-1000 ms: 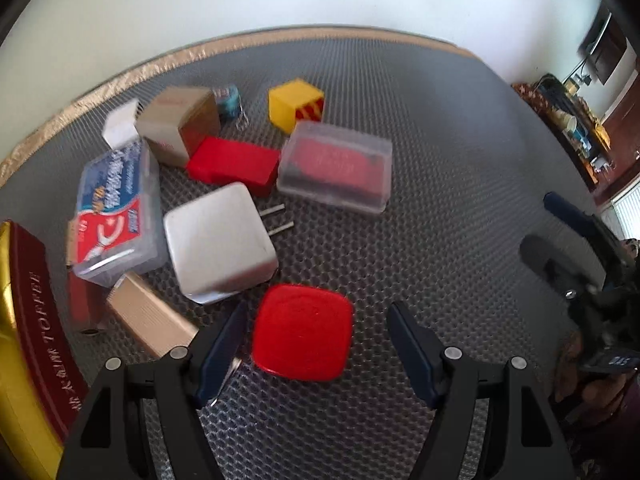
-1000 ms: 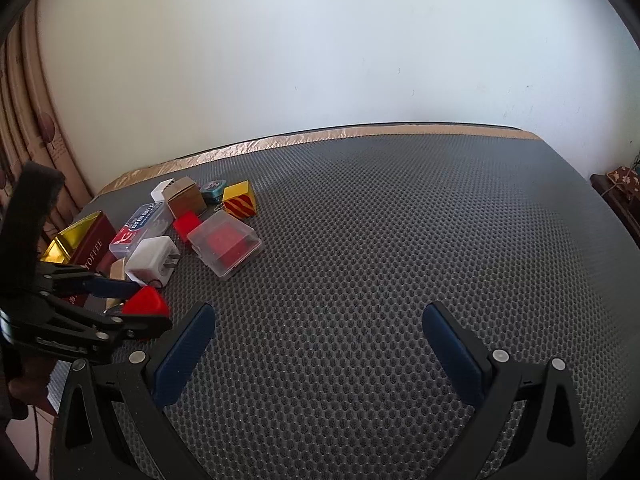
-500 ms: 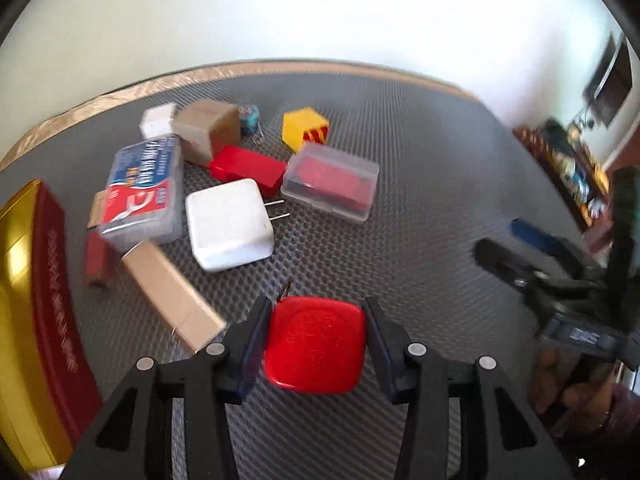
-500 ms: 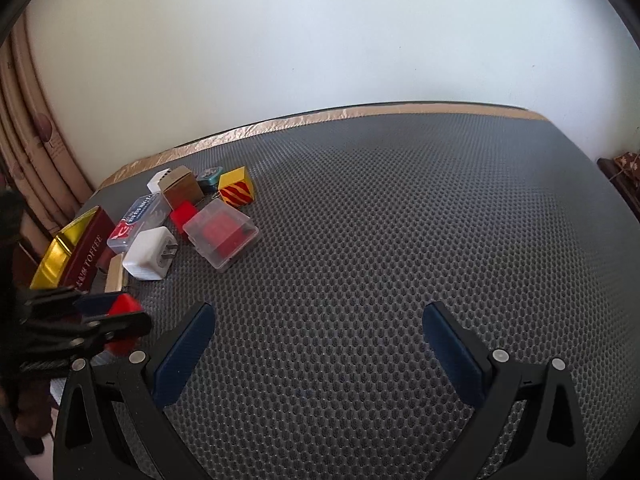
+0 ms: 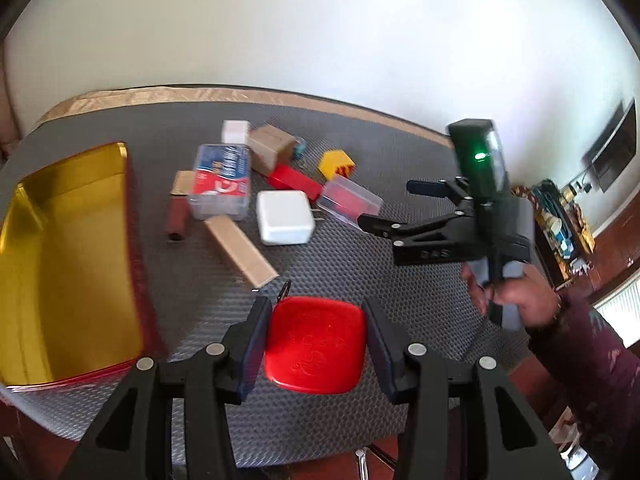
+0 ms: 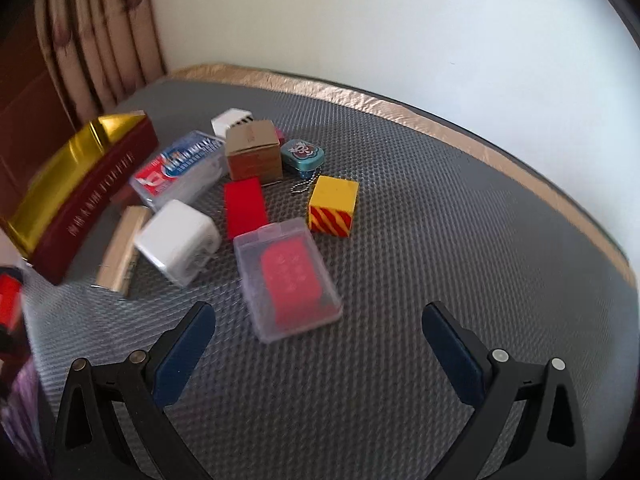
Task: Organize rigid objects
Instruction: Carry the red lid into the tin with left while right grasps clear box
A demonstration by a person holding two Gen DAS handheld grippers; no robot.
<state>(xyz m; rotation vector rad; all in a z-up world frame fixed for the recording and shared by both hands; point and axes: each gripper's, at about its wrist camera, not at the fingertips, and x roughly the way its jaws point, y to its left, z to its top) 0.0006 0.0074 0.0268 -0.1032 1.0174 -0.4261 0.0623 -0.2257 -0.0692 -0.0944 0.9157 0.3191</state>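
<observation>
My left gripper (image 5: 316, 309) is shut on a red rounded-square tin (image 5: 316, 344) and holds it up off the grey mat, to the right of the gold-lined box (image 5: 60, 260). The tin shows as a red blur (image 6: 10, 300) at the left edge of the right wrist view. My right gripper (image 6: 318, 314) is open and empty, hovering just in front of a clear plastic case (image 6: 288, 276) with a red card inside. From the left wrist view the right gripper (image 5: 387, 205) hangs beside that case (image 5: 348, 200), with a hand around its handle.
A pile lies on the mat: white charger (image 6: 178, 240), flat red box (image 6: 244, 206), yellow striped block (image 6: 332, 204), teal tin (image 6: 302, 154), cardboard box (image 6: 252, 152), blue-red clear box (image 6: 180, 168), long tan box (image 6: 120, 248). Gold-edged mat border (image 6: 400, 104) runs along the wall.
The left jaws closed on the red tin and lifted it up and back from the pile. The right gripper swung left and rolled toward the pile, now over the clear case.
</observation>
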